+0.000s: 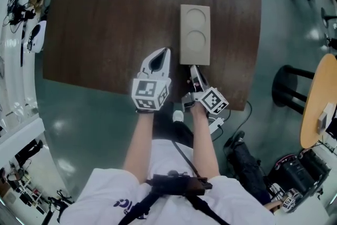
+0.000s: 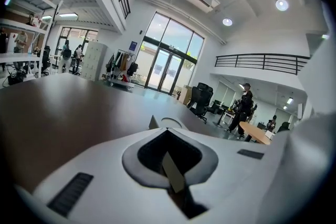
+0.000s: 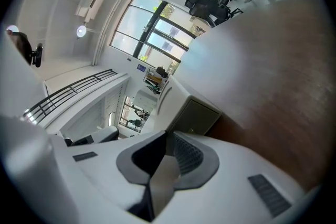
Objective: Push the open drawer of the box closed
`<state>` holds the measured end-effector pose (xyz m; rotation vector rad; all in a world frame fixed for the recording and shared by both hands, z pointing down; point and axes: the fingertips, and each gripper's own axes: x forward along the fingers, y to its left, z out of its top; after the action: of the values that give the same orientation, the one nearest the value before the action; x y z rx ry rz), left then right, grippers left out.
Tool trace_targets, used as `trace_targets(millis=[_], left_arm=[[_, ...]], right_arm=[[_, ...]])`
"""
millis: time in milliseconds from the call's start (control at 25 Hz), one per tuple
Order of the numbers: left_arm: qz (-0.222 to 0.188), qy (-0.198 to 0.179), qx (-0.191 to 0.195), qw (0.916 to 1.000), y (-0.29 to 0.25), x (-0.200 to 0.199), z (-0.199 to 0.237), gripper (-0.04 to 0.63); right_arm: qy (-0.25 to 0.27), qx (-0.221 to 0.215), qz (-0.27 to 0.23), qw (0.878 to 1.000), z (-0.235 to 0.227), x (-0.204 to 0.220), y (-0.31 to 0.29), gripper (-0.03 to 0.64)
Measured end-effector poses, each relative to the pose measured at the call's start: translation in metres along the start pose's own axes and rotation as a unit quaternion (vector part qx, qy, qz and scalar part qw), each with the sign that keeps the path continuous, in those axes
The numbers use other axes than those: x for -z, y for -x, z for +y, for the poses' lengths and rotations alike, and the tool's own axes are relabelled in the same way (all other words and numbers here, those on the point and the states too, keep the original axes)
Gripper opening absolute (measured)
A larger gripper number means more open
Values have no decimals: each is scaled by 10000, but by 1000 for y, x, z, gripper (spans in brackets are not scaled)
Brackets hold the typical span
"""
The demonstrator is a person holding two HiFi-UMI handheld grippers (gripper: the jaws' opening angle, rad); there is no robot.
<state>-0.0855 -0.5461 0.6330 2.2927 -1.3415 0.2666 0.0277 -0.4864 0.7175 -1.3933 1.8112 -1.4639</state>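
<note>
2 grippers, both pinched closed and empty. The left gripper (image 1: 166, 51) sits just beside the box (image 1: 195, 34) on the table (image 1: 105, 23), and the right gripper (image 1: 192, 67) points at its drawer front (image 3: 202, 115). Risk: an off-centre shove skids the whole box (nothing braces it).

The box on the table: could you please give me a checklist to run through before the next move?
1. Right gripper jaws together, nothing between them: ok.
2. Left gripper jaws together, nothing between them: ok.
3. Right gripper points at the near end of the box: ok.
4. Drawer front sticks out or sits flush: cannot tell.
5. Right gripper tip touches the drawer front: cannot tell.
6. Box braced against sliding on the table: not ok; the left gripper lies beside it, apart.
</note>
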Motion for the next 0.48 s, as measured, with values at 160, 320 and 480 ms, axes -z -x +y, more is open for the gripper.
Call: trace_targets(millis=[160,320,480], left_arm=[[-66,-27,18,10000,4,-12,4,-6],[-169,-143,-7,9998,14,-20,-2,-6],[-254,-303,16,9992,34,-23,-23,-6]], right_arm=[[123,341,111,9993,-9,2,6,48],[149,382,83,9991,-6,3,9,48],[313,133,-225,9992,16,-9,28,48]])
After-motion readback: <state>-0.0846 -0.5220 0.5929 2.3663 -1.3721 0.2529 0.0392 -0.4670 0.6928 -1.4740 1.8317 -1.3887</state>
